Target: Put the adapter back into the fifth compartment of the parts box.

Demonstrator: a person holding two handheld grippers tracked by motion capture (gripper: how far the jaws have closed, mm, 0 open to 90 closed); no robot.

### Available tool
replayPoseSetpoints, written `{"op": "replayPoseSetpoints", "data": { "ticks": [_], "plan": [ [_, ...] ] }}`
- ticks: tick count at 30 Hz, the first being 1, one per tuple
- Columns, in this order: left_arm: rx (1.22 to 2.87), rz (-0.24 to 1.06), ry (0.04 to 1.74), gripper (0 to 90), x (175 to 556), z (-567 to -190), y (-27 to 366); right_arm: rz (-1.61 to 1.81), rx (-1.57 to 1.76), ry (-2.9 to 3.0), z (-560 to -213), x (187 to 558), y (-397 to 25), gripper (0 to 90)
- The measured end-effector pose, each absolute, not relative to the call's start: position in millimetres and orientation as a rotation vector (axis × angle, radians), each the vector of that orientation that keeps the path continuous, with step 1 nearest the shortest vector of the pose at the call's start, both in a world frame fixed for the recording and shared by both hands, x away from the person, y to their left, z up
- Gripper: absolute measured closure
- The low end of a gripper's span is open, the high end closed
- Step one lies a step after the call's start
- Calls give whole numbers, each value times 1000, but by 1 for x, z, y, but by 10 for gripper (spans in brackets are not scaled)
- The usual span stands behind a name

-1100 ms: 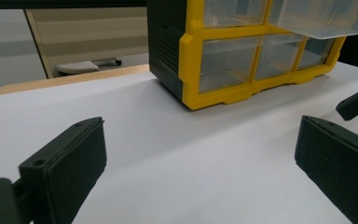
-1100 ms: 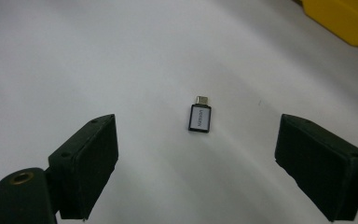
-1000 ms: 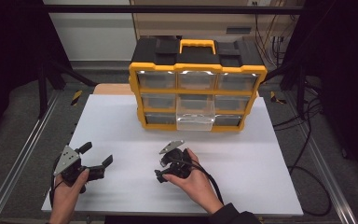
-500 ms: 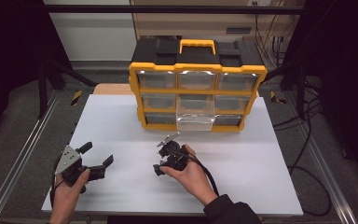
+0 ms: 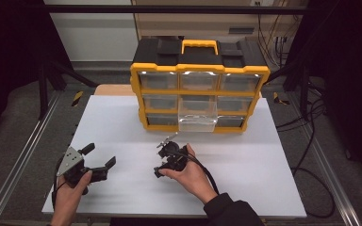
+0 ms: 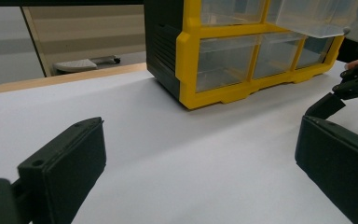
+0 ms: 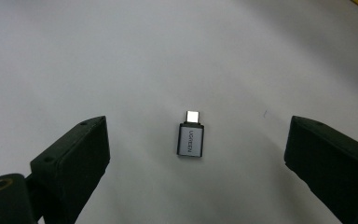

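A small silver USB adapter lies flat on the white table, its plug end pointing away. My right gripper hovers over it, open, with one jaw on each side and neither touching it. In the high view the right gripper is tipped down at the table's middle front. My left gripper is held low at the front left, open and empty. From the left gripper I see bare table between the jaws.
A yellow and black drawer organizer stands at the table's back centre, also seen close up as the organizer. Its clear middle drawer is pulled out toward me. Cables trail off the table's right side.
My right gripper has shifted slightly left and away from me and tipped further down toward the table. The left gripper has stayed put.
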State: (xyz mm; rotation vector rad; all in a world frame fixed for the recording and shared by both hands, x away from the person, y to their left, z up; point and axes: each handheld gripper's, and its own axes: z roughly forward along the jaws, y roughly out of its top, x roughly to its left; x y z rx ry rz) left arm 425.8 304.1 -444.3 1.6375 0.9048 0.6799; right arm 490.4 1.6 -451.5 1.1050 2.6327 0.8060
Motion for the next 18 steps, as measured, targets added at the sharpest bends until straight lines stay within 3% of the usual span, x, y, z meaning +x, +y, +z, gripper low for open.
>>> {"op": "replayPoseSetpoints", "data": {
  "ticks": [4,8,18],
  "plan": [
    [1638,677,904,15,426,-445,303,790,1104,2640,-451,491,2,187],
    [1633,674,904,15,426,-445,305,828,1109,2638,-449,491,-1,398],
    [1640,671,893,15,426,-445,304,804,1126,2649,-453,493,-1,596]
  ]
}}
